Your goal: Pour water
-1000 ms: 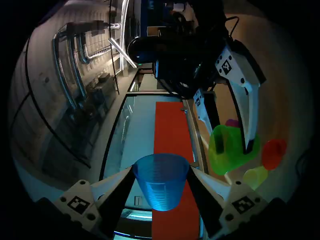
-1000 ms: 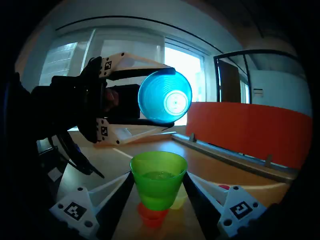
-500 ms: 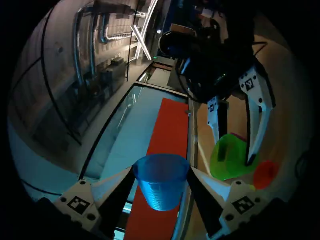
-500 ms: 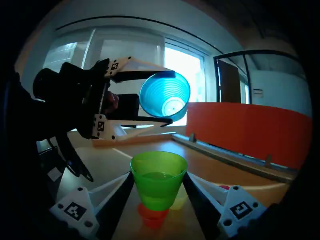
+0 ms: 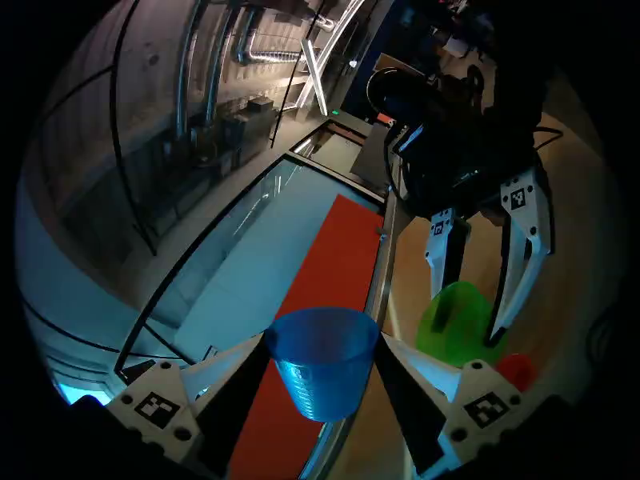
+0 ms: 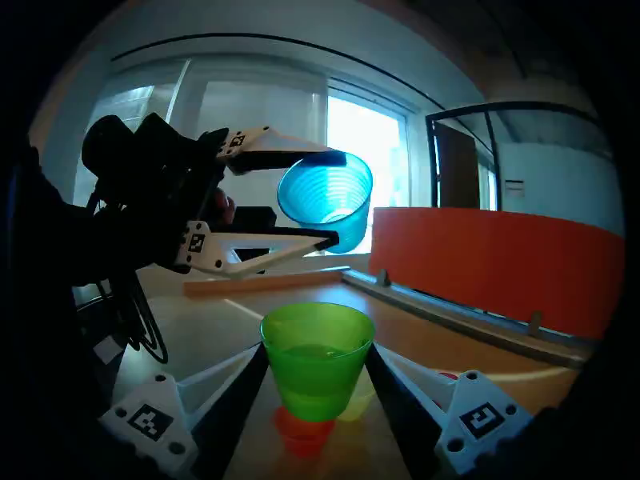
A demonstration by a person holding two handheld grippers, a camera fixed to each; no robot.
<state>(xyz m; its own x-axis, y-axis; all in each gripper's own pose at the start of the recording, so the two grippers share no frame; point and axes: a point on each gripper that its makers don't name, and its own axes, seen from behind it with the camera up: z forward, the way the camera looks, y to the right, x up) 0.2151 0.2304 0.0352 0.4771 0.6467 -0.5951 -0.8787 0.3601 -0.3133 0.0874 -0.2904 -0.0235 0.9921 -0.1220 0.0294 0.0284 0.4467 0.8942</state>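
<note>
A: Nearest first. What is in the right gripper [image 6: 318,352]?

B: A green cup [image 6: 318,376], both fingers pressed to its sides. It is upright, with water [image 6: 318,350] in the lower part. Just under and past it on the table [image 6: 200,332] are an orange cup [image 6: 302,432] and a yellow cup [image 6: 358,404]. I cannot tell whether those two touch.

A: Which step?

B: My read is the tail of the pour. The blue cup [image 6: 326,198] is clamped between both fingers of the left gripper [image 6: 340,196]. It sits higher than the green cup and apart from it, tipped over with its mouth turned toward the green one. No stream is visible, and the inside looks empty.

A: What does the next move call for?

B: Probably bring the blue cup back upright and lower it to the table, with the grip firm until it stands. The green cup must stay level, since it carries the water and any tilt would spill it.

A: Poses?

B: The right gripper is low over the table, level and pointing forward. The left gripper is raised and rolled, so in the right gripper view one finger lies above the other. The hand [image 6: 225,206] behind it is mostly in shadow and I cannot read its grasp.

A: Farther out?

B: An orange partition [image 6: 496,264] runs along the table's far edge, with a bright window [image 6: 364,144] behind it.
</note>
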